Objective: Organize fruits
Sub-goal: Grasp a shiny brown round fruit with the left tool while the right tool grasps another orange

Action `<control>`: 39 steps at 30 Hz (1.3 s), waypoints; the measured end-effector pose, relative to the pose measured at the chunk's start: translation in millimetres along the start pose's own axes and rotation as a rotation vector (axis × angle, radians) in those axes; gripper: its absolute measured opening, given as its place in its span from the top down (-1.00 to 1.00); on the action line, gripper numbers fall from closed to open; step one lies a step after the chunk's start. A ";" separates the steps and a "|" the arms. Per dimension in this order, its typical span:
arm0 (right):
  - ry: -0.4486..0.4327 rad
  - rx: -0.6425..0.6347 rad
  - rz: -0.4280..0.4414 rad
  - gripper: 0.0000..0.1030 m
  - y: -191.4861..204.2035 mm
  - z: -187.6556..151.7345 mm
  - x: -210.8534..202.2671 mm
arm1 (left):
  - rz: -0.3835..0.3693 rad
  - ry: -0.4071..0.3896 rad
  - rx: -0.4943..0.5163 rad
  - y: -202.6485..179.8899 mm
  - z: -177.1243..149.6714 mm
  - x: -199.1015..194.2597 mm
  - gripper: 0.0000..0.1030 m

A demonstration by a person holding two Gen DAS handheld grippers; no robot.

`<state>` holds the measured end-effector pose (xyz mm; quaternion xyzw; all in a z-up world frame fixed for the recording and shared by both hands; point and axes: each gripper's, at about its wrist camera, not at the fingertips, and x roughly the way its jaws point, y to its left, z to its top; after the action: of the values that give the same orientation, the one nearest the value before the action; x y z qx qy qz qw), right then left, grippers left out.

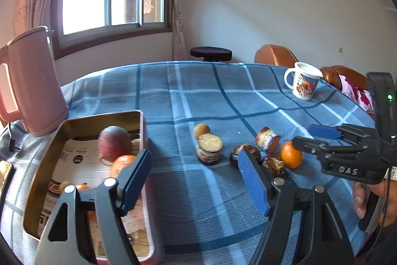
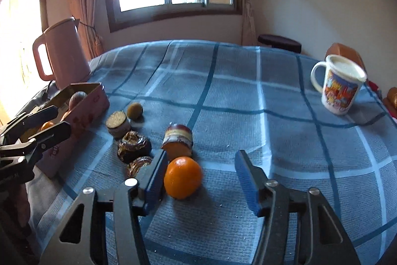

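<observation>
I have the left gripper [image 1: 196, 180] with its fingers apart and nothing between them, hanging over the near right edge of the rectangular pink tin box [image 1: 142, 131] on the blue checked tabletop [image 1: 211, 96]. Inside the box lie a reddish round fruit [image 1: 114, 142] and a small orange [image 1: 122, 164]. The right gripper [image 2: 201, 183] has its fingers apart too, around the round orange fruit [image 2: 182, 176], which sits on the cloth just beside the left finger; I cannot tell whether it touches. Wrapped snacks [image 2: 134, 145] lie just beyond, a printed white mug [image 2: 340, 88] far right, a pink kettle [image 2: 63, 51] far left.
</observation>
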<state>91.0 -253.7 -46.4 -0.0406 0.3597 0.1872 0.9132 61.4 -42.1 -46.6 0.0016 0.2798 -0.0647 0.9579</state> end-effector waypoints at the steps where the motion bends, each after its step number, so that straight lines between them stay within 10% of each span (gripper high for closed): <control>1: 0.019 -0.002 0.008 -0.05 1.0 0.2 4.2 | -0.003 0.004 0.003 -2.5 0.2 1.2 -0.45; 15: 0.130 0.072 0.168 0.29 -8.5 -4.7 21.2 | -0.107 0.084 0.090 -39.0 -3.1 12.9 -0.45; 25: 0.044 0.073 0.032 0.29 -14.5 -1.6 4.2 | -0.188 0.193 0.165 -72.8 -6.2 33.1 0.00; 39: 0.034 0.123 0.034 0.29 -24.7 -2.7 2.3 | -0.245 0.281 0.132 -91.0 -0.1 64.0 0.08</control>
<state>100.0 -276.4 -51.5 0.0186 0.3866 0.1795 0.9044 103.4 -140.2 -77.9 0.0394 0.4039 -0.1982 0.8922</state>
